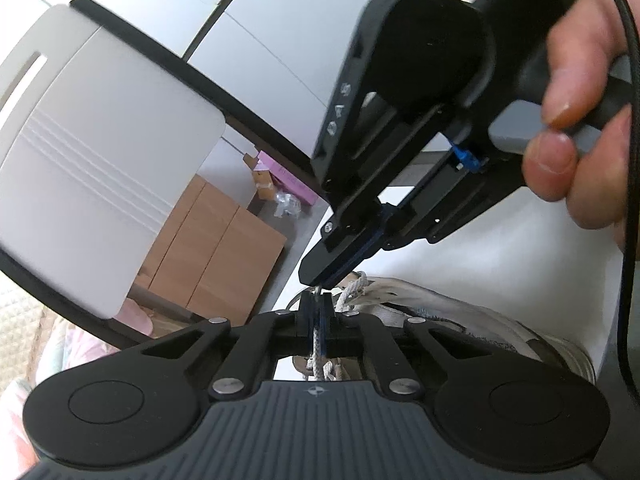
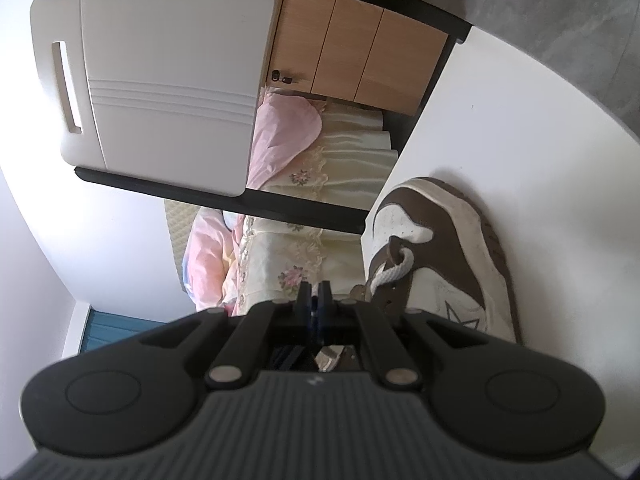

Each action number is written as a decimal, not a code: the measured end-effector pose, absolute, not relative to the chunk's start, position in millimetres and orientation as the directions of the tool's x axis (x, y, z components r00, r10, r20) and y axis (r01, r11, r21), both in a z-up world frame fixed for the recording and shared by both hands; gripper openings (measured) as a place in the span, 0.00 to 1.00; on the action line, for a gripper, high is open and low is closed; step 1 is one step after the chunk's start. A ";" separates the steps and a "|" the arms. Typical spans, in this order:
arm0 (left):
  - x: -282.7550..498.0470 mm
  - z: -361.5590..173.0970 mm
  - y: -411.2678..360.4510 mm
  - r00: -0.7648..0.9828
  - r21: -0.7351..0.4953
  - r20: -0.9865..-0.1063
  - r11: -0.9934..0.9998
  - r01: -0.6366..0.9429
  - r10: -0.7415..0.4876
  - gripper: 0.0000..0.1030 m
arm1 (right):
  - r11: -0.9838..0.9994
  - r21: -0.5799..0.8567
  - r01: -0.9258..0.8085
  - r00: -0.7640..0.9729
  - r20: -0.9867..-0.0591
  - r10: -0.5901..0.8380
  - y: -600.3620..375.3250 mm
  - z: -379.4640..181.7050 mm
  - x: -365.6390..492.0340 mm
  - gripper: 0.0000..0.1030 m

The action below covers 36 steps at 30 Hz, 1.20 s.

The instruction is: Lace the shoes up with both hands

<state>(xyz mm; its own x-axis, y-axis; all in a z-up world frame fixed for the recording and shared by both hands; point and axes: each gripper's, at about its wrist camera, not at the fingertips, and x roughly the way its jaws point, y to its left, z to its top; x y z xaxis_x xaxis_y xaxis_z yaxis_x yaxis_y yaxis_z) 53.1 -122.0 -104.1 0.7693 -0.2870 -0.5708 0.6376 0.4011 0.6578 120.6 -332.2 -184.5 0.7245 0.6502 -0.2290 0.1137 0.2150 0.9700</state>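
A brown and white sneaker (image 2: 436, 256) lies on the white table (image 2: 520, 128), with a white rope lace (image 2: 390, 274) through its lower eyelets. In the left wrist view my left gripper (image 1: 317, 300) is shut on the lace (image 1: 317, 354), just above the shoe (image 1: 440, 312). My right gripper (image 1: 325, 270) comes in from the upper right, jaws closed, and its tip meets the lace end right at my left fingertips. In the right wrist view my right gripper (image 2: 315, 294) is closed; what it pinches is hidden.
A white chair back (image 2: 160, 80) with a black frame stands past the table edge. A wooden cabinet (image 2: 360, 48), a bed with pink and cream bedding (image 2: 288, 160) and a pink box (image 1: 280, 176) on the floor lie beyond.
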 end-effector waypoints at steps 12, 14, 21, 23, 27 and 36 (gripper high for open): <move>68.6 -101.6 -87.3 0.735 0.616 -0.633 0.416 0.669 -0.244 0.03 | 0.506 0.859 0.072 0.729 -0.392 0.561 -321.4 -158.5 115.4 0.33; 70.1 -107.1 -84.6 0.704 0.593 -0.669 0.398 0.700 -0.239 0.03 | 0.607 0.794 0.044 0.728 -0.441 0.524 -314.4 -149.4 112.6 0.34; 84.1 -122.7 -88.0 0.642 0.572 -0.729 0.302 0.762 -0.239 0.03 | 0.863 0.500 -0.071 0.702 -0.590 0.400 -270.6 -140.2 113.0 0.32; 85.5 -126.0 -92.0 0.637 0.575 -0.732 0.283 0.767 -0.240 0.03 | 0.881 0.463 -0.095 0.704 -0.594 0.389 -265.6 -143.3 113.3 0.17; 97.9 -127.3 -102.3 0.627 0.571 -0.741 0.265 0.777 -0.241 0.03 | 0.786 0.618 -0.006 0.696 -0.562 0.447 -287.6 -156.6 116.3 0.11; 100.9 -136.5 -116.4 0.632 0.583 -0.748 0.253 0.772 -0.202 0.03 | 0.530 0.835 0.149 0.690 -0.472 0.550 -317.3 -179.9 116.5 0.11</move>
<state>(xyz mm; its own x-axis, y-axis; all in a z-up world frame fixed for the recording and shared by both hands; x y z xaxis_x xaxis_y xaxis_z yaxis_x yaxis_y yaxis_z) 100.9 -116.4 -136.5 0.6317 -0.2018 -0.7485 0.7719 0.2532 0.5832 116.5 -317.3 -179.9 0.6896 0.5496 -0.4716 0.1486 0.5300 0.8349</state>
